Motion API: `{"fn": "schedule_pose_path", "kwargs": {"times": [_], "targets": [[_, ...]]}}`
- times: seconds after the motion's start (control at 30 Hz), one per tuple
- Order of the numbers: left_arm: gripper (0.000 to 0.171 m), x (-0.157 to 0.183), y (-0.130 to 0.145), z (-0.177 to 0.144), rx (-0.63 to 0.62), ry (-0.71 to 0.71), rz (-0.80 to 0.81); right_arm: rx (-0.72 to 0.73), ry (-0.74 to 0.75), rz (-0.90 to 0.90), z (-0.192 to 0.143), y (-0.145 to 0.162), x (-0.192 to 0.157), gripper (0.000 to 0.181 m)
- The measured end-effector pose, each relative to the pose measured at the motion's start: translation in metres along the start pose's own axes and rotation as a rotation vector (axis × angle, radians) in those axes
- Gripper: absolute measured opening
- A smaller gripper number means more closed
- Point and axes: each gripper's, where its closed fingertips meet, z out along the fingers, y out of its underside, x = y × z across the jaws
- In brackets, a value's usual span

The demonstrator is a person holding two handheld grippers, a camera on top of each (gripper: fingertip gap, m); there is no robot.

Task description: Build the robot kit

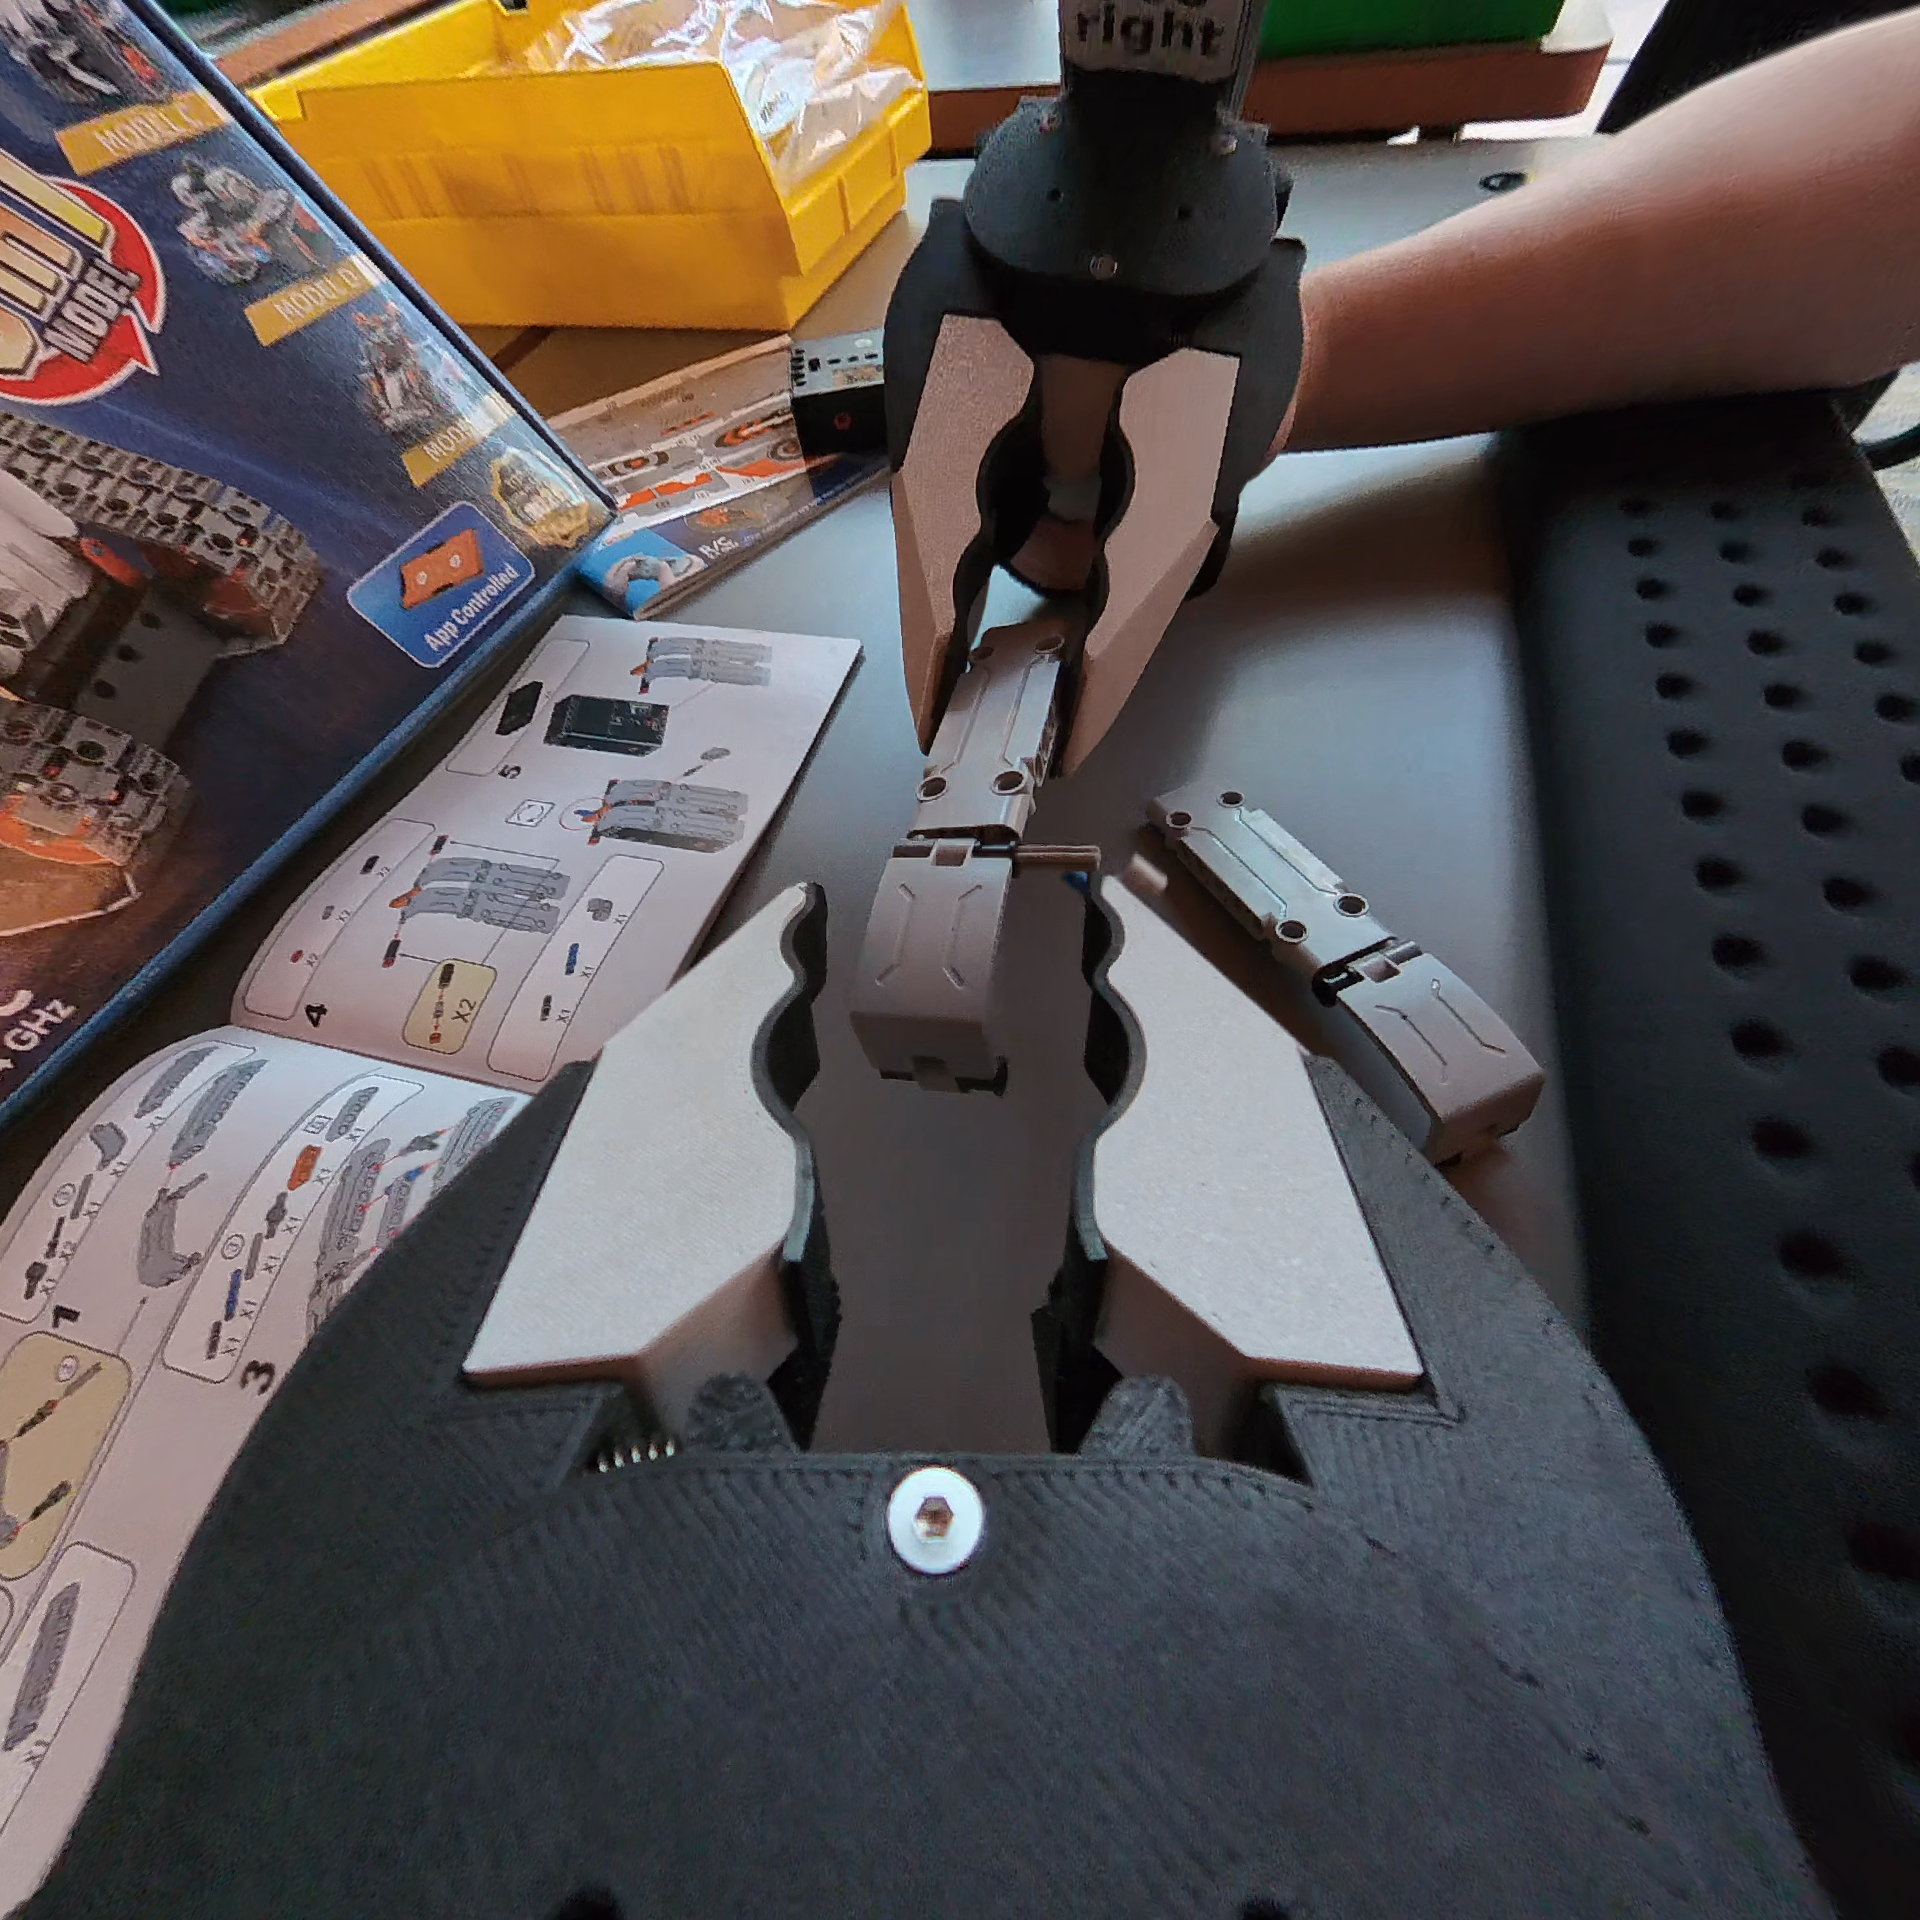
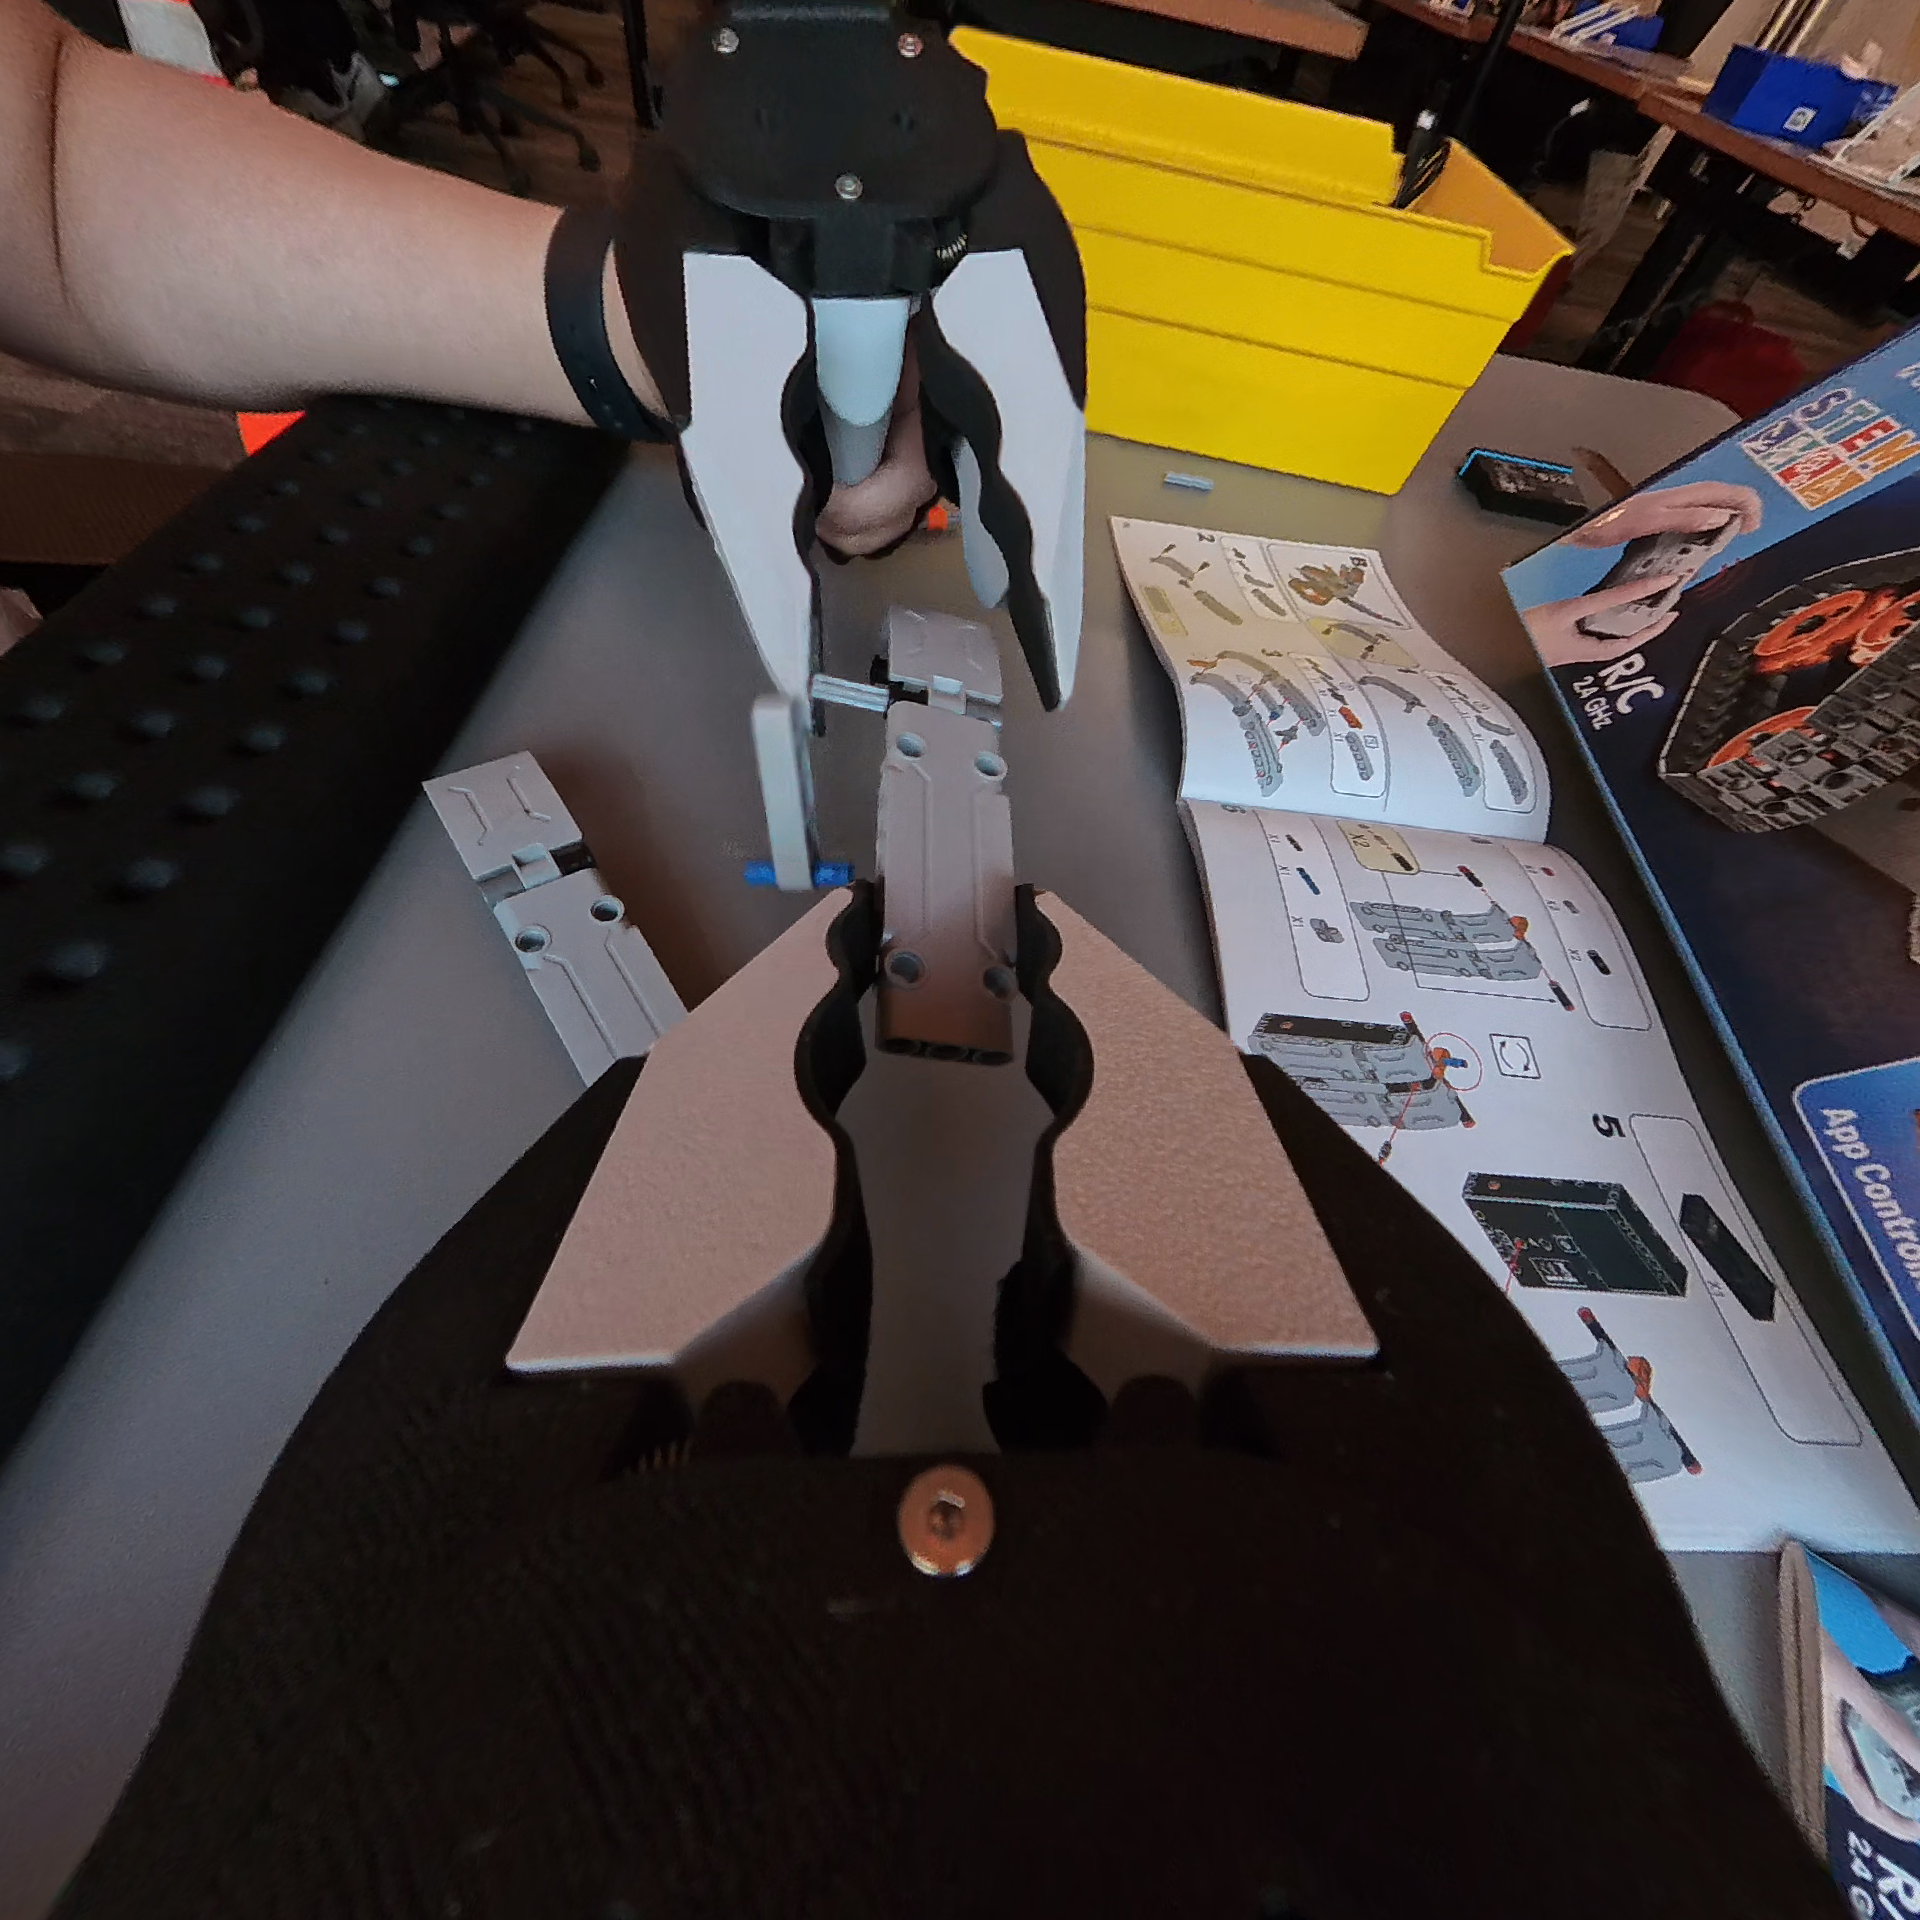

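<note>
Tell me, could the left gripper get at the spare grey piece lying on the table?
Probably yes. The spare grey piece lies uncovered beside the open left gripper, nothing on it; the right gripper is busy clamping the other grey piece.

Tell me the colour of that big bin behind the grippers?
Yellow bin, clearest in the right wrist view.

Lettering on blue box (image 1: pixel 260 499); step numerals in booklet (image 2: pixel 1455 987).
</note>
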Motion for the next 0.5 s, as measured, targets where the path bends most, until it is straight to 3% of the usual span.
{"fn": "schedule_pose_path", "kwargs": {"times": [0.5], "targets": [[0.049,-0.008,-0.001,-0.016,-0.005,-0.074,0.023,-0.029,0.052,-0.025,0.000,0.005,0.008,0.025]]}}
